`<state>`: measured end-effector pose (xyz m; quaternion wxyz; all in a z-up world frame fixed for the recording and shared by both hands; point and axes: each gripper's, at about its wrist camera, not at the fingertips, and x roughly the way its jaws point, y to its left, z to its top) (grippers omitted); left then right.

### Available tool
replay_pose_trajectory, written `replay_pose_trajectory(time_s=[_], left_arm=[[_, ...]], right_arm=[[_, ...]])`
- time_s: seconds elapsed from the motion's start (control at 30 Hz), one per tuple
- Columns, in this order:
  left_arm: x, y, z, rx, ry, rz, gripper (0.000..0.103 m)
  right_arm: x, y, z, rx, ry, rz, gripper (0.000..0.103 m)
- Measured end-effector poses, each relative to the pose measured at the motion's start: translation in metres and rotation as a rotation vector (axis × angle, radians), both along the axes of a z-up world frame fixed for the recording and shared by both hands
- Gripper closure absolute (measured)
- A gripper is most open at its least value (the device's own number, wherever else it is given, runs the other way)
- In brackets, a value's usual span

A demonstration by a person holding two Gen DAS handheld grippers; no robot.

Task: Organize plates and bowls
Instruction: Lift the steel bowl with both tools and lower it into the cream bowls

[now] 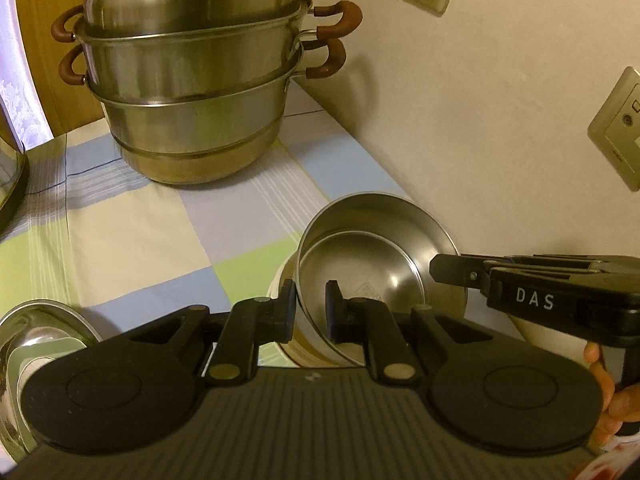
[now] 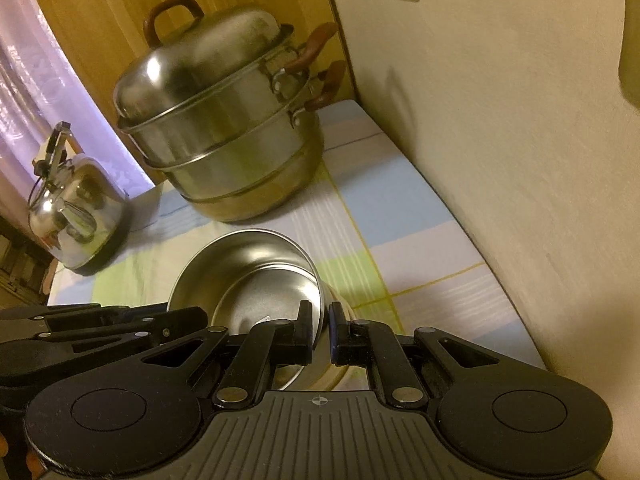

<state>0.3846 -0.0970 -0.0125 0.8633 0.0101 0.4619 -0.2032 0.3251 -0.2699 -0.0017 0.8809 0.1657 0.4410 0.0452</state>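
Two steel bowls are nested, a small bowl (image 1: 360, 276) (image 2: 268, 300) inside a larger steel bowl (image 1: 384, 232) (image 2: 236, 260), and they tilt on a cream bowl (image 1: 280, 282) (image 2: 334, 376) beneath. My left gripper (image 1: 310, 310) (image 2: 188, 320) is shut on the larger bowl's near-left rim, with one finger inside and one outside. At the opposite rim my right gripper (image 2: 322, 326) (image 1: 434, 270) is shut on the same bowl. I cannot tell whether the stack rests on the checked cloth (image 1: 140, 232).
A tall steel steamer pot (image 1: 192, 92) (image 2: 224, 136) stands at the back. A steel kettle (image 2: 76, 216) is at far left. Another steel dish (image 1: 44, 328) lies by my left gripper. A wall with sockets (image 1: 620, 128) closes the right side.
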Motion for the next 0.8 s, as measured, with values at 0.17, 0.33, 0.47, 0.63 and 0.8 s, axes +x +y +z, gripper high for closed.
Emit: replay_pose_trajectory(time_s=[0.17,0.33,0.47,0.63,0.8], left_arm=[[0.003,0.000,-0.005,0.008,0.010,0.002,0.090],[0.005,-0.001,-0.010,0.010,0.024,0.002,0.090],[0.007,-0.002,-0.011,0.014,0.023,0.004,0.090],[0.010,-0.002,-0.014,0.017,0.031,0.005,0.090],[0.011,-0.002,-0.020,0.021,0.045,0.005,0.090]], right_arm=[[0.005,0.001,-0.007,0.001,0.012,0.003,0.095],[0.010,0.001,-0.013,-0.003,0.030,0.006,0.095],[0.013,0.000,-0.016,-0.001,0.028,0.005,0.095],[0.014,0.000,-0.018,-0.001,0.024,0.001,0.095],[0.016,0.000,-0.024,0.004,0.038,0.003,0.095]])
